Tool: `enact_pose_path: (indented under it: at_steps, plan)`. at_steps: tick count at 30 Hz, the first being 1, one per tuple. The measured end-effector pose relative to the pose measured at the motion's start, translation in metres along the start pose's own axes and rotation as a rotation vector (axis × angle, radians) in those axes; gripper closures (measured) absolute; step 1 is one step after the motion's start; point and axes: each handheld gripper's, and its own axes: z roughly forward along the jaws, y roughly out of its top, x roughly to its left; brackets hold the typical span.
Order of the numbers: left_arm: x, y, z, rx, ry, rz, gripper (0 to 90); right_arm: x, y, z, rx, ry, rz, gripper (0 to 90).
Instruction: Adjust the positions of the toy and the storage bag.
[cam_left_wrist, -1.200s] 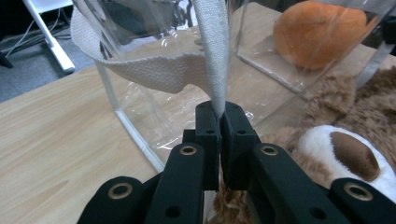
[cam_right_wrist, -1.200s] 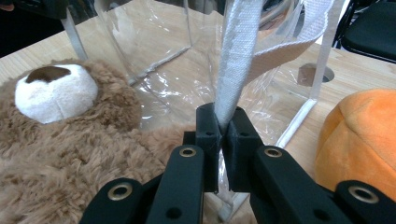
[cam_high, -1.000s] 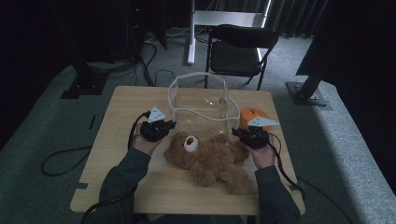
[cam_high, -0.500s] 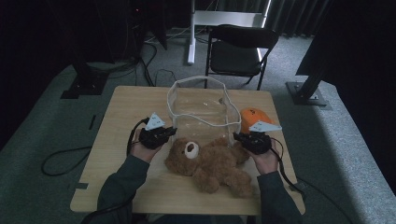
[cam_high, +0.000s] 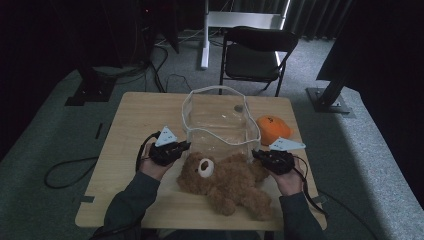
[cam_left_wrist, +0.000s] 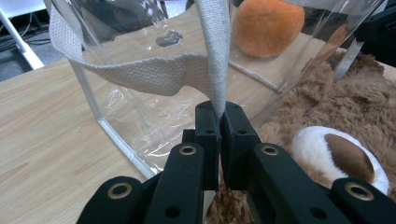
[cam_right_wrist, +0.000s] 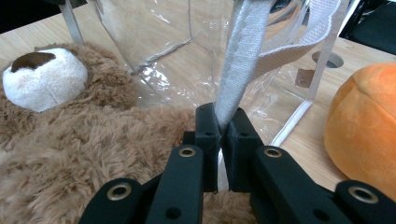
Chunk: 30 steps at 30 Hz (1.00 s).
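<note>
A clear plastic bag (cam_high: 220, 125) with white webbing straps stands at the middle of the wooden table (cam_high: 130, 125). A brown teddy bear (cam_high: 225, 180) lies on its back just in front of the bag, its head to the left. My left gripper (cam_high: 182, 146) is shut on a white strap (cam_left_wrist: 215, 56) at the bag's left side, with my left gripper (cam_left_wrist: 219, 116) beside the bear's muzzle (cam_left_wrist: 336, 156). My right gripper (cam_high: 256, 154) is shut on the other strap (cam_right_wrist: 243, 56), and my right gripper (cam_right_wrist: 219, 119) hangs over the bear's fur (cam_right_wrist: 93, 140).
An orange plush (cam_high: 272, 129) sits right of the bag, close to my right hand. A black folding chair (cam_high: 255, 55) stands beyond the table's far edge. Cables trail on the floor at the left. Bare tabletop lies at the left and far left.
Both hands have drawn toward the near edge with the straps, and the bag has come with them. The bear has shifted a little nearer as well.
</note>
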Motion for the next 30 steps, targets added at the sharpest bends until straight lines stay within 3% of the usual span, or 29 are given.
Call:
enact_pose_path:
  at_steps: [8, 15, 17, 23, 24, 29, 30]
  plan:
    - [0.001, -0.002, -0.001, -0.008, -0.012, -0.001, 84.6, 0.001, -0.002, -0.003, 0.002, 0.006, -0.007, 82.7]
    - [0.010, -0.012, -0.010, -0.014, -0.003, -0.029, 69.7, 0.000, 0.000, -0.008, -0.016, 0.004, -0.021, 61.2]
    - [0.013, -0.015, -0.013, -0.020, -0.003, -0.037, 66.1, -0.001, 0.000, -0.009, -0.018, 0.004, -0.020, 59.5]
    - [0.029, -0.030, -0.027, -0.028, 0.058, -0.076, 58.7, -0.002, 0.002, -0.017, -0.028, 0.012, -0.019, 52.5]
    - [0.036, -0.037, -0.030, -0.021, 0.093, -0.091, 58.7, -0.001, 0.002, -0.019, -0.028, 0.013, -0.023, 51.6]
    - [0.051, -0.052, -0.031, 0.001, 0.153, -0.118, 53.5, 0.004, 0.008, -0.027, -0.027, 0.016, -0.057, 49.2]
    - [0.060, -0.060, -0.031, 0.010, 0.178, -0.141, 53.5, 0.005, 0.009, -0.028, -0.033, 0.020, -0.061, 47.6]
